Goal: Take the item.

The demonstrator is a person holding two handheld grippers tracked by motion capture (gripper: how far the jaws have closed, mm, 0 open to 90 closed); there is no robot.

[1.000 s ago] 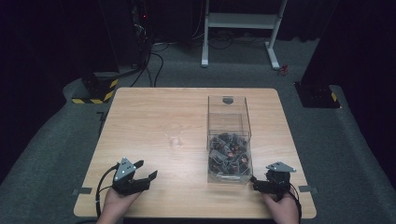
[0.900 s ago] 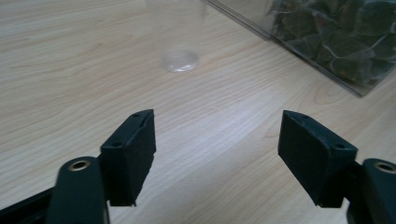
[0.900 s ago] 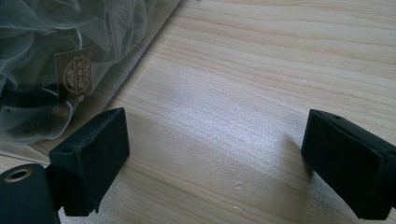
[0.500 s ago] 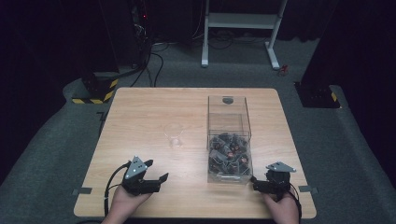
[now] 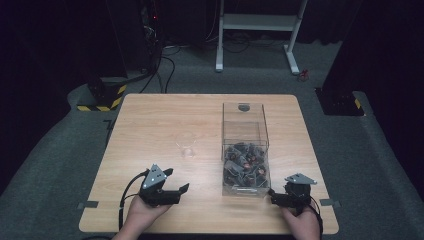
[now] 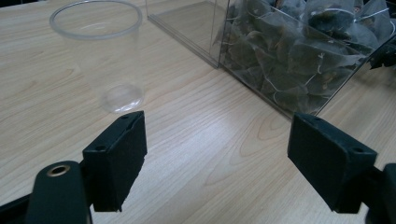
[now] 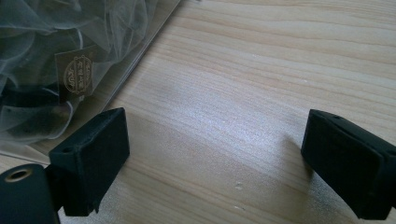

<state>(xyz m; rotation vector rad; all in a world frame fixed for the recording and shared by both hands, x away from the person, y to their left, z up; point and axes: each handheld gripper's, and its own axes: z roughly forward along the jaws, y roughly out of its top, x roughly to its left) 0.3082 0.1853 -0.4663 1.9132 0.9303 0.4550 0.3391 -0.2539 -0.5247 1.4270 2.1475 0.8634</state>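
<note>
Left hand-held gripper point(image 5: 175, 192) sits near the front edge of the worktop point(image 5: 150, 125), left of centre, jaws spread wide with nothing between them, held in the person's left hand point(image 5: 142, 215). Its own view point(image 6: 217, 154) looks across bare wood toward a clear plastic cup point(image 6: 100, 51) standing upright ahead on the left and the clear box point(image 6: 299, 51) ahead on the right. Right hand-held gripper point(image 5: 276, 196) is close to the front right corner, held in the right hand point(image 5: 300, 225), jaws also wide and empty; its left jaw is just beside the box's front right corner, contact can't be told. In its own view point(image 7: 215, 158) the box wall point(image 7: 135, 60) runs along the left, with mesh tea bags and a brown printed tag point(image 7: 74, 72) pressed behind it. From the high view the cup point(image 5: 187, 145) stands mid-worktop, apart from both grippers, left of the box. The clear box point(image 5: 245, 120) is a long open-top container right of centre, running front to back; the pyramid tea bags point(image 5: 245, 165) are piled in its front half, the rear half looks bare. Black cable point(image 5: 127, 187) loops from the left gripper over the front edge. Grey carpet point(image 5: 60, 165) surrounds the worktop; a white frame point(image 5: 260, 22) stands beyond the far edge, yellow-black striped base point(image 5: 102, 102) off the far left corner.
</note>
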